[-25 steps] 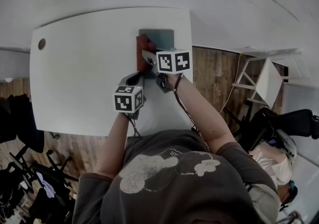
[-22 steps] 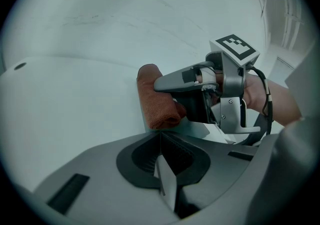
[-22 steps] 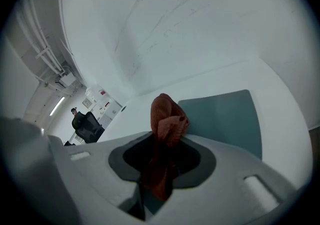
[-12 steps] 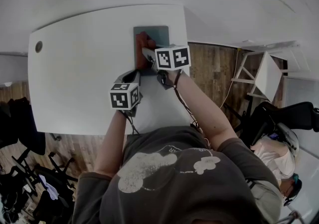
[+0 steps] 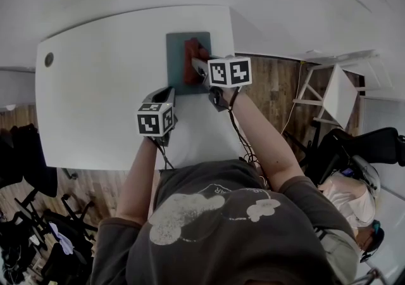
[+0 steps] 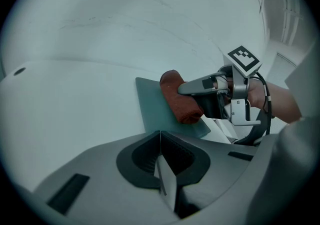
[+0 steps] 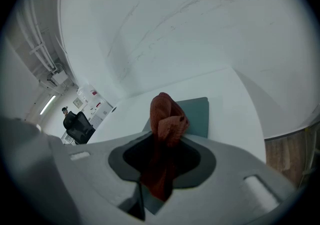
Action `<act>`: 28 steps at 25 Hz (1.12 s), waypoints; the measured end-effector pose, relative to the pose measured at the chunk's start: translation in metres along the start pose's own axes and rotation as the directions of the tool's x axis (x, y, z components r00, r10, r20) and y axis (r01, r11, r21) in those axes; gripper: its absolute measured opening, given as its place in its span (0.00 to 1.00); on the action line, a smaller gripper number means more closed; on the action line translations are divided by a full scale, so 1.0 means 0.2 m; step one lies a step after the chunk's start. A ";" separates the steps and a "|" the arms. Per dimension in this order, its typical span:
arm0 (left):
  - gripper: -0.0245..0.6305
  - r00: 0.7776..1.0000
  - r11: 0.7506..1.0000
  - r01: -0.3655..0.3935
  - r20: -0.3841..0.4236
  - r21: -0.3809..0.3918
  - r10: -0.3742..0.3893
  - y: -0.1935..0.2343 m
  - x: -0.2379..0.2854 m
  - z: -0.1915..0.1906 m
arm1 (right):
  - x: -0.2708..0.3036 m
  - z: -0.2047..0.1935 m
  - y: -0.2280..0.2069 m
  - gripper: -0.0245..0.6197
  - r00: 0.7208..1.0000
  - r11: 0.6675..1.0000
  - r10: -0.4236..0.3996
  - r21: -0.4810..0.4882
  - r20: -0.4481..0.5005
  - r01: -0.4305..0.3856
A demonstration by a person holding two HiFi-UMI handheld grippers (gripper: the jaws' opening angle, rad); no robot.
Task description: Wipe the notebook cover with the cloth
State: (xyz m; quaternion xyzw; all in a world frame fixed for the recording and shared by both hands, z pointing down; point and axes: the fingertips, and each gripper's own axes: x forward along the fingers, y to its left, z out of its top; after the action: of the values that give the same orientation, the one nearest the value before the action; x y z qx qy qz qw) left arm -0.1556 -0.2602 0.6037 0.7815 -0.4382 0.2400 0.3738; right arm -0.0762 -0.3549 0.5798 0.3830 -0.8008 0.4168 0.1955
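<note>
Notebook (image 5: 177,65) under red cloth (image 5: 192,62), right tool (image 7: 160,154) clamped on cloth, left tool (image 6: 161,151) closed, empty, just beside notebook

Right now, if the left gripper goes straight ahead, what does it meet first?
Likely the notebook, its near edge just ahead of the left gripper; the cloth sits slightly right. Depth unclear.

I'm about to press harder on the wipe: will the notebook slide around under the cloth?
Probably a little. The notebook lies flat on the smooth white table, and the left gripper, shut and empty, sits short of it, so nothing pins it. It looks stiff enough not to buckle. The bunched cloth in the right gripper should drag, not glide.
</note>
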 end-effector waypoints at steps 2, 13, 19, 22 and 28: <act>0.05 1.000 1.000 -0.003 -0.004 0.008 0.003 0.00 0.00 0.00 | -0.03 -0.01 -0.03 0.20 1.000 1.000 -0.013 0.008 0.005 0.013; 0.05 1.000 1.000 -0.016 0.009 -0.004 0.016 -0.01 0.00 -0.01 | -0.18 -0.05 -0.17 0.20 0.998 0.997 -0.063 0.056 0.023 0.061; 0.05 1.000 0.999 -0.002 0.021 -0.034 0.003 -0.02 -0.01 -0.02 | -0.24 -0.07 -0.22 0.20 0.996 0.995 -0.090 0.047 0.016 0.090; 0.05 1.000 1.000 -0.001 0.021 -0.029 0.002 -0.02 0.00 -0.02 | -0.26 -0.08 -0.24 0.20 0.994 0.994 -0.107 0.040 0.005 0.107; 0.05 1.000 1.000 -0.014 0.002 -0.022 0.014 -0.03 -0.04 -0.04 | -0.31 -0.03 -0.16 0.20 0.995 0.995 -0.095 0.024 0.041 0.094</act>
State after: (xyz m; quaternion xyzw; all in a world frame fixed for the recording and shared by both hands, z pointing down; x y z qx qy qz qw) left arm -0.1542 -0.2473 0.6000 0.7745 -0.4468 0.2367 0.3803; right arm -0.0116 -0.3332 0.5613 0.4313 -0.7811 0.4077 0.1940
